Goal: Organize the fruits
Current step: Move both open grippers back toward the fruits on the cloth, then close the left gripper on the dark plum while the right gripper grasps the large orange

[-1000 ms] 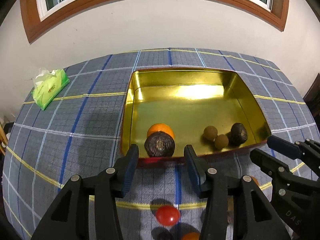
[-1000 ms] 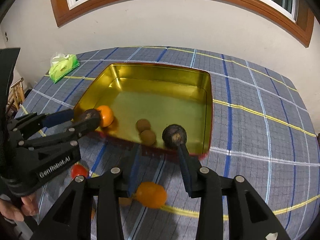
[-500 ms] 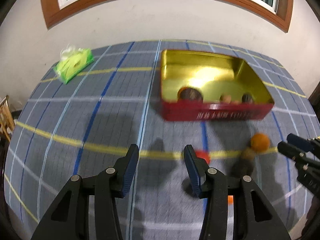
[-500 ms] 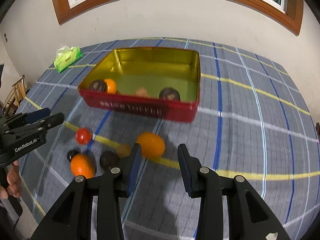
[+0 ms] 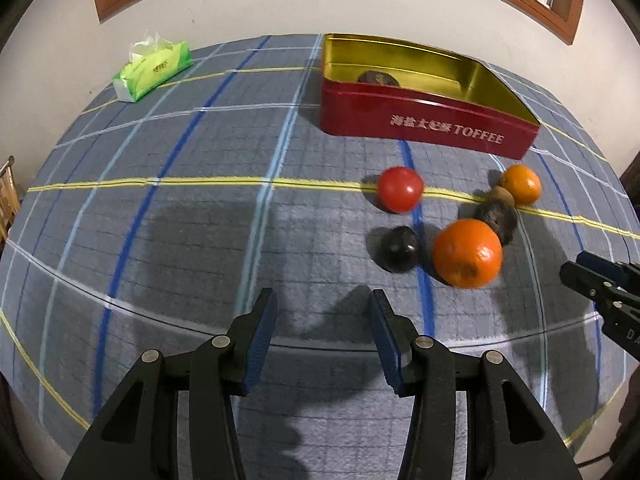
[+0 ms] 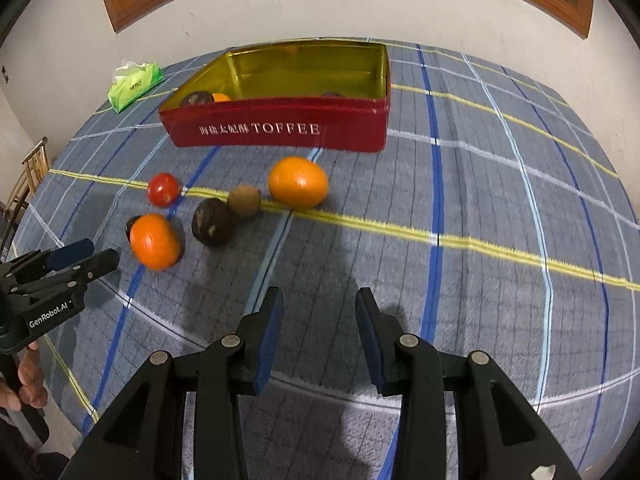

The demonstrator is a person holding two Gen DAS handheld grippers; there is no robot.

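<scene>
A red toffee tin (image 5: 424, 120) (image 6: 280, 128) with a gold inside stands at the far middle of the table; a dark fruit (image 5: 376, 77) (image 6: 196, 98) and an orange (image 6: 221, 97) show inside. Loose on the cloth in front lie a red tomato (image 5: 400, 189) (image 6: 163, 189), a near orange (image 5: 467, 253) (image 6: 154, 241), a far orange (image 5: 520, 184) (image 6: 298, 181), a small black fruit (image 5: 399, 249), a dark brown fruit (image 5: 496, 218) (image 6: 211, 222) and a small brown fruit (image 6: 244, 200). My left gripper (image 5: 323, 332) (image 6: 86, 254) and right gripper (image 6: 318, 332) (image 5: 576, 270) are open, empty, and short of the fruits.
A green tissue pack (image 5: 152, 70) (image 6: 135, 85) lies at the far left. The checked blue-grey cloth (image 6: 480, 200) covers the round table. A chair back (image 6: 34, 166) shows past the left edge. A wall and window frame stand behind.
Both grippers have pulled back and down from the tin toward the near table edge. The loose fruits now lie ahead of them. Both stay open.
</scene>
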